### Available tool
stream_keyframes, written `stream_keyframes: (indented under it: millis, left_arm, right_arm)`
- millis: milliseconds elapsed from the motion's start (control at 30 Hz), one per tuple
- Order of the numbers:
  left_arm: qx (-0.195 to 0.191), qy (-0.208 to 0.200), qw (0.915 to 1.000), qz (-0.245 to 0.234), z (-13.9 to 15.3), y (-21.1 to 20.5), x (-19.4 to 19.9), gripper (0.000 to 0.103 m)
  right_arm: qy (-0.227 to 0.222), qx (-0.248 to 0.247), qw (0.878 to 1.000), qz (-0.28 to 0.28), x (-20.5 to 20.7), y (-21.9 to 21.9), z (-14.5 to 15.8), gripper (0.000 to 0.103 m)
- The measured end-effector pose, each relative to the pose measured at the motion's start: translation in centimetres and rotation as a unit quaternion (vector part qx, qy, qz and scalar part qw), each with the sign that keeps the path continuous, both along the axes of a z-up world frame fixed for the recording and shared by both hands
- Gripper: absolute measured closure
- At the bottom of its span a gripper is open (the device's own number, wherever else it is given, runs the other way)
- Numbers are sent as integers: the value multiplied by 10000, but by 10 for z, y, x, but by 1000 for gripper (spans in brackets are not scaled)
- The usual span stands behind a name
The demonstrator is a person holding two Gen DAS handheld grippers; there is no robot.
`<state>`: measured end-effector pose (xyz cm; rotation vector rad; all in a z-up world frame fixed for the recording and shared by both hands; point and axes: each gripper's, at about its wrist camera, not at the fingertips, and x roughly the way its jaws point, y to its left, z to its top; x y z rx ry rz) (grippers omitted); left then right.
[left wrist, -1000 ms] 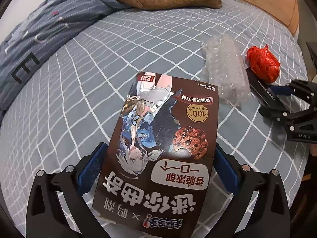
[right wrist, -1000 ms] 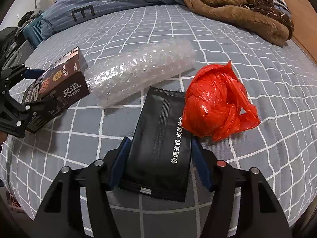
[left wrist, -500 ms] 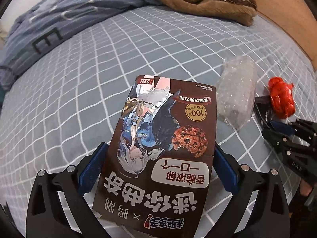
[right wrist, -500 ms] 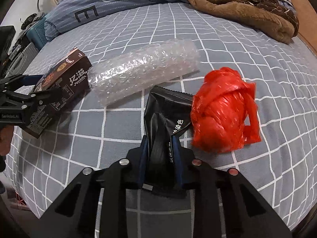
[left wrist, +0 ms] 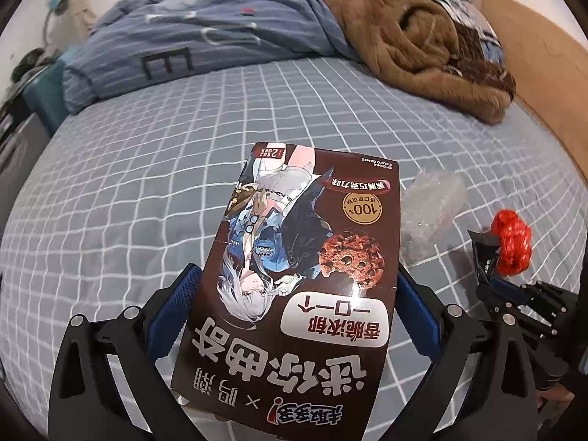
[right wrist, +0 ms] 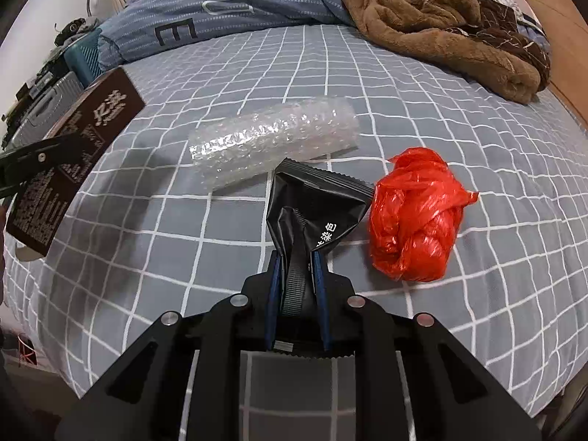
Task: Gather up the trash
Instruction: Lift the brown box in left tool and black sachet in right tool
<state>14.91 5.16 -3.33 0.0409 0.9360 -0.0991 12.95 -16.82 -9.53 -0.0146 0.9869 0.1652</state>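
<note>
The right gripper [right wrist: 297,273] is pinching the black sachet [right wrist: 316,208], its jaws having just been closing until the foil crumples between them. The left gripper [left wrist: 294,308] is clamping the cookie box [left wrist: 294,279] above the bed's near edge. Lifting the sachet straight up is keeping it off the red plastic bag [right wrist: 415,217] touching its right and the bubble wrap roll [right wrist: 273,145] just behind.

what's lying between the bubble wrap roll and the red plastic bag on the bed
The far end of the black packet, pinched in the right gripper, seen in the right wrist view.

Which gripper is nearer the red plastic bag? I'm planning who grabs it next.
Right. The right gripper, shut on the black pouch, sits just beside the red plastic bag; the left gripper, holding the cookie box, is farther off.
</note>
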Motion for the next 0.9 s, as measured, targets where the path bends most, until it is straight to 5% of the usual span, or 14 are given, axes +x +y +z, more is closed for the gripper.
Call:
stream_keyframes:
  millis: [900]
  left_arm:
    - [-220, -366, 9977, 518, 35, -15, -103, 7]
  right_arm:
    - [-556, 132, 9981, 213, -67, -5, 62, 86]
